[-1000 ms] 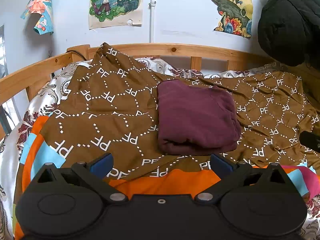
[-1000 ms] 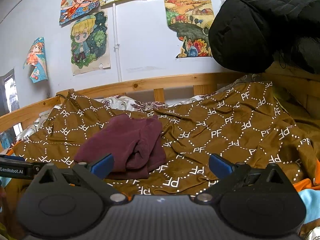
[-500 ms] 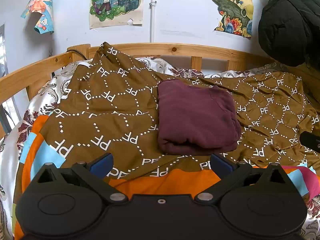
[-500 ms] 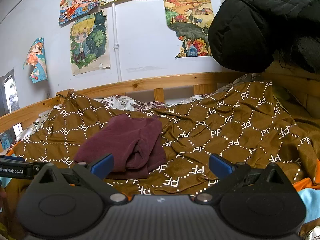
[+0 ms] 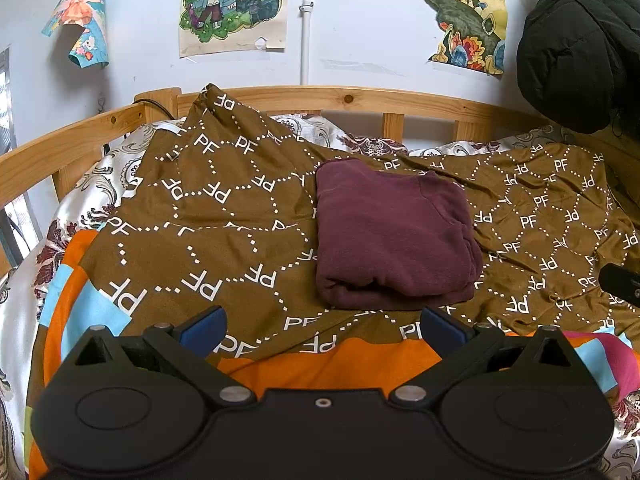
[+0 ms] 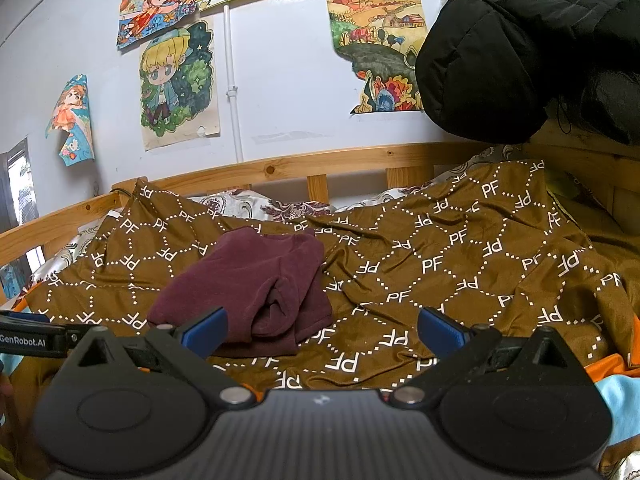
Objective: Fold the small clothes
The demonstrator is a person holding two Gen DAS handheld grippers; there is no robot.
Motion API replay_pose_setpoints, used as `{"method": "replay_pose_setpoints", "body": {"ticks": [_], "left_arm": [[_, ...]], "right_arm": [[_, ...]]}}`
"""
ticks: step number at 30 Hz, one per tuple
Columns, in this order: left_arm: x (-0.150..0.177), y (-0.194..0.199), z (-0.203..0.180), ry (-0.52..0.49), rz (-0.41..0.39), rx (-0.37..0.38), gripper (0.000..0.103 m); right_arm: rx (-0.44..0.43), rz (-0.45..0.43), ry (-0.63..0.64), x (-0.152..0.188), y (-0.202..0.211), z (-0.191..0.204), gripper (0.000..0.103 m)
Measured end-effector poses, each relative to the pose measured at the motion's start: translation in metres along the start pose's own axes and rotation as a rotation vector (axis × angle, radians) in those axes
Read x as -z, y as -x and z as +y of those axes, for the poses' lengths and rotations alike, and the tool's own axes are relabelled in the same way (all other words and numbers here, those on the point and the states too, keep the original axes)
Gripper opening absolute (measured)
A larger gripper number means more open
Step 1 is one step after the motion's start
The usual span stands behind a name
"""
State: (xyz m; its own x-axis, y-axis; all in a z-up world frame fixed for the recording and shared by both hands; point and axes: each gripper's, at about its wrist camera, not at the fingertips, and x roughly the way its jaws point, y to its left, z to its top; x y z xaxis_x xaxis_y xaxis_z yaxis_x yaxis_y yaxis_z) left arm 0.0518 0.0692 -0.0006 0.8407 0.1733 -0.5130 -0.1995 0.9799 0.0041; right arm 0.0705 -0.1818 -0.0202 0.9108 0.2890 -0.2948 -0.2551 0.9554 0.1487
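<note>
Clothes to fold come down to one piece in sight: a maroon garment [image 5: 394,238], already doubled into a thick rectangular bundle. It lies on the brown patterned cover [image 5: 224,220] spread over the bed [image 5: 360,98], about midway between the bed's side rails and well short of the rail along the wall. The cover's near edge runs just ahead of both tongs, with an orange and blue blanket [image 5: 332,360] showing beneath it.

From the left tongs [image 5: 320,322] the garment [image 6: 248,284] lies straight ahead and a little to the right, its rolled near edge just beyond the blue fingertips [image 5: 202,326]. From the right tongs [image 6: 320,326] it lies ahead and to the left, partly behind the left-hand fingertip. Its long axis appears to run from the near edge of the bed toward the far rail. The left tongs look the nearer and more squarely placed.

Both tongs stand wide apart and hold nothing; neither touches the cloth.

Count: one bed, one cover, one blanket, one garment, two tongs. A black jacket [image 6: 520,48] hangs above the bed's far right corner.
</note>
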Motion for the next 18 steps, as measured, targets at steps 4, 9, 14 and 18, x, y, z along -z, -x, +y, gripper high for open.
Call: {"method": "replay_pose_setpoints", "body": {"ticks": [4, 9, 14, 18], "left_arm": [[-0.0002, -0.0001, 0.0002, 0.001, 0.0, 0.0, 0.102], [-0.0001, -0.0002, 0.0001, 0.002, 0.001, -0.001, 0.102], [0.0008, 0.0006, -0.0012, 0.01, 0.002, 0.003, 0.102], [0.0011, 0.0006, -0.0013, 0.018, 0.004, 0.011, 0.102]], "right_arm": [[0.001, 0.001, -0.001, 0.0002, 0.0001, 0.0002, 0.103], [0.001, 0.002, -0.001, 0.0002, 0.0002, 0.0003, 0.103], [0.0, 0.001, -0.001, 0.0001, 0.0001, -0.0002, 0.103], [0.0, 0.003, -0.001, 0.0004, -0.0003, -0.0001, 0.103]]}}
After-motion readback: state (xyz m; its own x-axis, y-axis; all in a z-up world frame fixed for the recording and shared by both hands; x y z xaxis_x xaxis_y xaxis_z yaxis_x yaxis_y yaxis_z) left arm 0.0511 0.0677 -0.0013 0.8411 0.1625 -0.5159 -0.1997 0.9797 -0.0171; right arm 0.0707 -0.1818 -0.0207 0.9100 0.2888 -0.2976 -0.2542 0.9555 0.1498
